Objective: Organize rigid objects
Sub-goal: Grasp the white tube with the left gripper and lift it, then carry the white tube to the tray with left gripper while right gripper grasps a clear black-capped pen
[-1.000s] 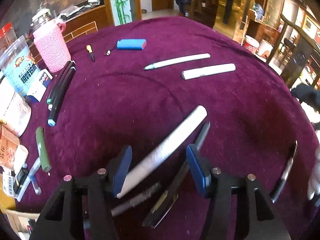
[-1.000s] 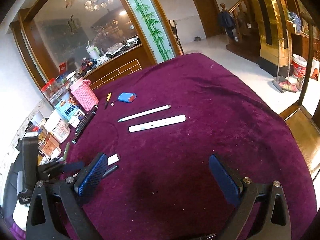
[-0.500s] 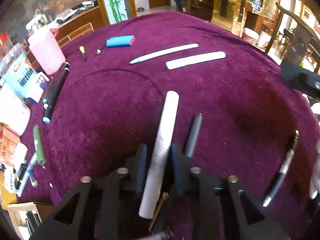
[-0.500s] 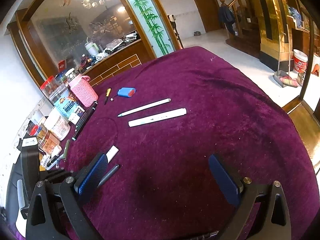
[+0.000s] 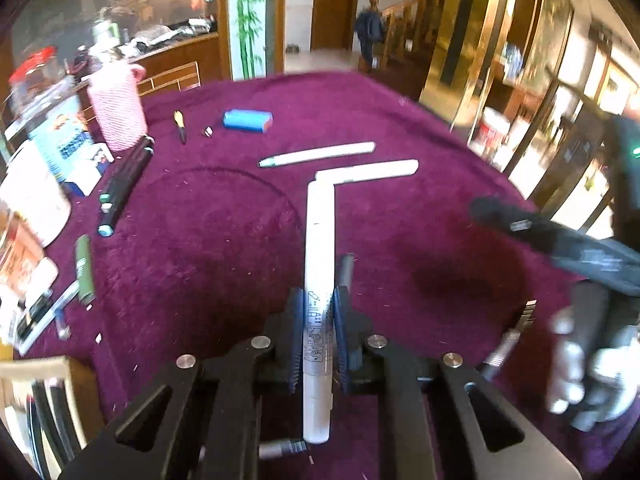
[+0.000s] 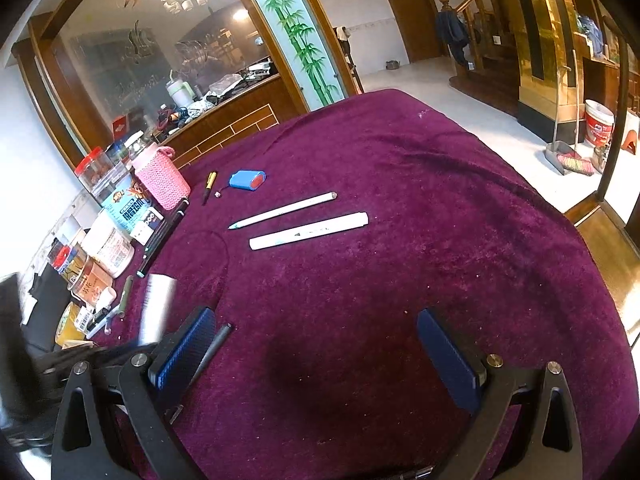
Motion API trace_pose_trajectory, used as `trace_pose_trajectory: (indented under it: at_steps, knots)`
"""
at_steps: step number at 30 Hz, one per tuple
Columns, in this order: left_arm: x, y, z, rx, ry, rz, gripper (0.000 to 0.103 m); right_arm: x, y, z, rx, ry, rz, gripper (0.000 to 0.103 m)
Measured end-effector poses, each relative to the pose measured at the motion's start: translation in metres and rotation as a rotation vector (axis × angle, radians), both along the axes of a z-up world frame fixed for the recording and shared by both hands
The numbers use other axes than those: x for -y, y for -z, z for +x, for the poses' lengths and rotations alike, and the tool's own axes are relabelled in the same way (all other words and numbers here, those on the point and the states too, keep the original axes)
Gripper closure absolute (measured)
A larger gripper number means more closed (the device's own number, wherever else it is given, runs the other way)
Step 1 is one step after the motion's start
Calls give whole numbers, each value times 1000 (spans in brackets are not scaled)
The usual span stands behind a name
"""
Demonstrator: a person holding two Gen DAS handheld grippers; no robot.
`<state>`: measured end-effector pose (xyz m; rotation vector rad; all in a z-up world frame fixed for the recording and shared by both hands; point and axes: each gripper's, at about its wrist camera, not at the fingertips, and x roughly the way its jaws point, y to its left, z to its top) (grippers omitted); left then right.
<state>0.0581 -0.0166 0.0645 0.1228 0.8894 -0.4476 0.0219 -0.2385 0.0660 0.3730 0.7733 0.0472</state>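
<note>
Left gripper (image 5: 318, 330) jaws closing on white marker (image 5: 319, 280), pads on printed part nr its back end, over near edge of table (image 5: 400, 112). Prob light, stiff, smooth, so could slip; better held nr middle. Right gripper (image 6: 316, 356) wide open, w/ nothing inside.

Deep plum-purple plush cloth (image 6: 400, 208) is covering the table, showing a darker patch near its front edge. White marker (image 5: 319, 264) is showing small grey printed icons along its barrel. Left gripper (image 5: 318, 320) is showing black with ribbed dark blue pads (image 5: 297, 332). Right gripper (image 6: 316, 356) is showing the same black frame and blue pads (image 6: 448, 364). Two more white pens (image 6: 308, 231) are lying mid-table, one teal-tipped. Bright blue case (image 6: 246, 180) is showing a red end. Pink knitted sleeve (image 6: 162, 180) is standing at the left edge beside black markers (image 5: 124, 184).
</note>
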Motion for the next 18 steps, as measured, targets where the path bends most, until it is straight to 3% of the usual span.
trace_pose_trajectory:
  at_steps: [11,18]
  knots:
    - [-102,-73,-114,139,-140,-280,89,-18,1,-3,35,-66,-64,1]
    - [-165,-99,-190,231,-215,-374,89,-86,-11,-20,76,-291,-155,1]
